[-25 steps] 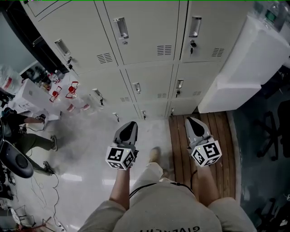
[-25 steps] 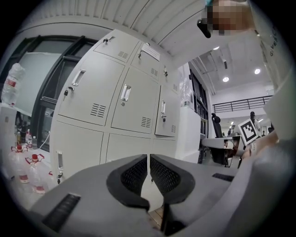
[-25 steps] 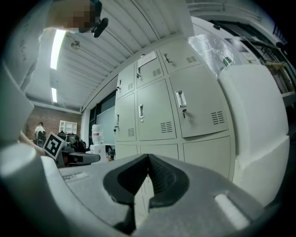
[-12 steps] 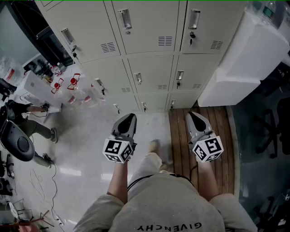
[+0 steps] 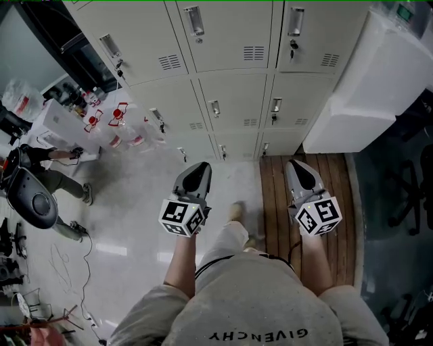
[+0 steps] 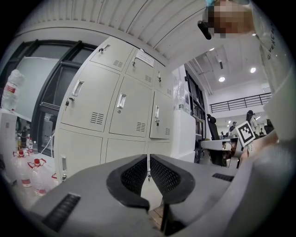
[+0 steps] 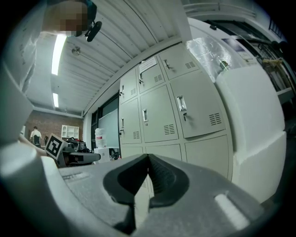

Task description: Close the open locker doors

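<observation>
Facing lockers (image 5: pixel 233 101) between bottles (image 5: pixel 123 125) and white box (image 5: pixel 369 88), left gripper (image 5: pixel 200 166) and right gripper (image 5: pixel 298 163) show jaws together.

Bank of pale grey metal locker doors (image 5: pixel 230 40), three columns in stacked rows, every visible door shut flush with its frame, each with a recessed metal handle (image 5: pixel 194 20) near one edge and small vent slots (image 5: pixel 254 53) at a lower corner, all upright.

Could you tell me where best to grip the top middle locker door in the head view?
Probably its upright metal handle, near the locker door's left edge, approached from the front. It is narrow and vertical, so fingers closing sideways across it should fit.
</observation>
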Tool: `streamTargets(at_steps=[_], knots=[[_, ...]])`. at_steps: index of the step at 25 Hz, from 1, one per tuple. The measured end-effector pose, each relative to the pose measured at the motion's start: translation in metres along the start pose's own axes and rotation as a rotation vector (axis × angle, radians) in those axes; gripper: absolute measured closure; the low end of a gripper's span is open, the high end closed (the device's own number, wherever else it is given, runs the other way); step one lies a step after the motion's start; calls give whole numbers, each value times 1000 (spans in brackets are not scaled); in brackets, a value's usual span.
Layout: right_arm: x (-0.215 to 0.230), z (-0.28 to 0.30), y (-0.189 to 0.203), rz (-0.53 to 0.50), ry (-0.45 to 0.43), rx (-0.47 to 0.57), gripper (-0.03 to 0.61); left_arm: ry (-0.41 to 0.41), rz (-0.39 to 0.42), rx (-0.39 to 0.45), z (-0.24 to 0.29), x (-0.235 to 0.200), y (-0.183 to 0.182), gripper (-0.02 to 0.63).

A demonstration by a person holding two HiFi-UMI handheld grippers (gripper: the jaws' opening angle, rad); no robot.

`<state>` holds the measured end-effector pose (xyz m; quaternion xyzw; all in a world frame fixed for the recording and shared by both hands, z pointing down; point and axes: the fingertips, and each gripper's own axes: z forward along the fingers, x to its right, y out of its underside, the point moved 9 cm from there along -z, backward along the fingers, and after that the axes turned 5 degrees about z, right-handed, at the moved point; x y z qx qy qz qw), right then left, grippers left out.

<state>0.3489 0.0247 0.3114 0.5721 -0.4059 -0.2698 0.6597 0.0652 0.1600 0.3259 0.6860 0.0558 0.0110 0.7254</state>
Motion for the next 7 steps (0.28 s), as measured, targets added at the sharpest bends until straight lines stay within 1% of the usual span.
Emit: streamTargets(at_steps=[7], knots=[[0, -9, 2, 23, 24, 12, 580, 5, 1, 16, -1, -2, -4, 597]])
